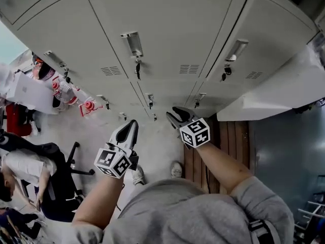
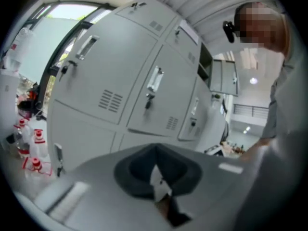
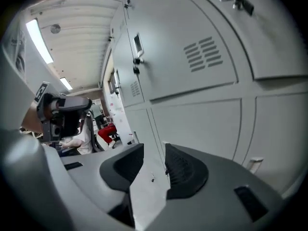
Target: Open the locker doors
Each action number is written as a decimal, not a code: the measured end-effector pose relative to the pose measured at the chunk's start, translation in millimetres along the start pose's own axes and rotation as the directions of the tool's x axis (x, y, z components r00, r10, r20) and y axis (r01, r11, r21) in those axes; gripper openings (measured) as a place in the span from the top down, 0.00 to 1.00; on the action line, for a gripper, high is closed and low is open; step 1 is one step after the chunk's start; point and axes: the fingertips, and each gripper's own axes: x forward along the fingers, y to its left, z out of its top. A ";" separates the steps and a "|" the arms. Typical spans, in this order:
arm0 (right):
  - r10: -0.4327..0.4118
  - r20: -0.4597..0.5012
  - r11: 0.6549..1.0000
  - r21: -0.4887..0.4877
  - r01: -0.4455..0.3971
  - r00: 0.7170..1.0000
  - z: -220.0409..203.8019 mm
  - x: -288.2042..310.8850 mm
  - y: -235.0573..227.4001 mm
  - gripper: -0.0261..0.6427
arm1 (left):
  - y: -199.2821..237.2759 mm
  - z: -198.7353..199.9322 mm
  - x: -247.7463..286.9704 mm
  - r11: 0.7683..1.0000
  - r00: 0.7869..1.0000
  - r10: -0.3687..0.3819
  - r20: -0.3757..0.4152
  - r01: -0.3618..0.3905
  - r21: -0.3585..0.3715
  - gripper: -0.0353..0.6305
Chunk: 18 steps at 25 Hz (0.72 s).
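A bank of grey lockers (image 1: 167,29) fills the head view, all its doors closed. The middle door has a metal handle (image 1: 133,43) with a key (image 1: 137,69) hanging below it. The door to its right has its own handle (image 1: 236,49). My left gripper (image 1: 130,127) is held low, well short of the doors, and its dark pads (image 2: 144,170) meet with nothing between them. My right gripper (image 1: 179,116) points at the lower doors, also clear of them. Its pads (image 3: 185,170) stand apart, and only a locker seam shows through the gap. A vented door (image 3: 204,57) rises ahead of the right gripper.
A second row of doors with small handles (image 1: 150,99) lies below the upper ones. Red-capped bottles (image 1: 66,93) stand at the left by the lockers. A seated person on an office chair (image 1: 35,177) is at lower left. A white ledge (image 1: 284,93) juts out at the right.
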 end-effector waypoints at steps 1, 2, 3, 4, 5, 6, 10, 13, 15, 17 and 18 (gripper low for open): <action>-0.012 -0.031 1.000 0.004 0.012 0.999 -13.0 18.8 1.8 0.76 | 13.5 -11.5 -4.7 1.000 1.000 0.005 -0.015 -0.005 -0.005 0.94; -0.030 -0.063 1.000 0.004 0.030 0.998 -25.6 37.0 2.9 0.75 | 26.5 -22.8 -10.2 1.000 0.999 0.008 -0.033 -0.008 -0.012 0.94; -0.052 -0.093 0.999 0.005 0.053 0.994 -36.8 54.7 3.0 0.74 | 39.4 -33.9 -16.1 1.000 0.999 0.007 -0.052 -0.008 -0.021 0.94; -0.077 -0.118 0.997 0.003 0.078 0.990 -45.7 72.2 2.6 0.73 | 52.1 -44.0 -22.3 1.000 0.997 0.005 -0.072 -0.007 -0.029 0.94; -0.102 -0.137 0.995 -0.004 0.103 0.985 -51.9 89.7 2.0 0.72 | 64.7 -52.8 -28.4 0.999 0.996 0.001 -0.091 -0.004 -0.036 0.94; -0.126 -0.149 0.992 -0.017 0.125 0.981 -56.0 106.9 1.6 0.72 | 76.7 -60.2 -34.7 0.999 0.994 -0.003 -0.108 -0.001 -0.039 0.94; -0.225 -0.172 0.974 -0.054 0.219 0.959 -60.9 165.6 -3.5 0.71 | 115.1 -77.1 -58.4 0.999 0.988 -0.032 -0.153 0.029 -0.022 0.94; -0.306 -0.179 0.952 -0.065 0.299 0.935 -60.4 193.9 -13.1 0.70 | 135.7 -81.9 -73.3 0.998 0.985 -0.054 -0.163 0.051 -0.021 0.94; -0.358 -0.184 0.934 -0.058 0.354 0.915 -60.9 204.6 -20.0 0.69 | 147.5 -83.9 -83.8 0.998 0.984 -0.063 -0.165 0.058 -0.032 0.94; -0.394 -0.190 0.918 -0.044 0.393 0.899 -61.2 212.4 -24.6 0.69 | 158.3 -84.8 -93.8 0.997 0.984 -0.069 -0.165 0.062 -0.042 0.94; -0.403 -0.192 0.914 -0.041 0.403 0.895 -60.8 216.2 -24.8 0.69 | 163.2 -84.7 -98.7 0.997 0.984 -0.071 -0.164 0.064 -0.046 0.94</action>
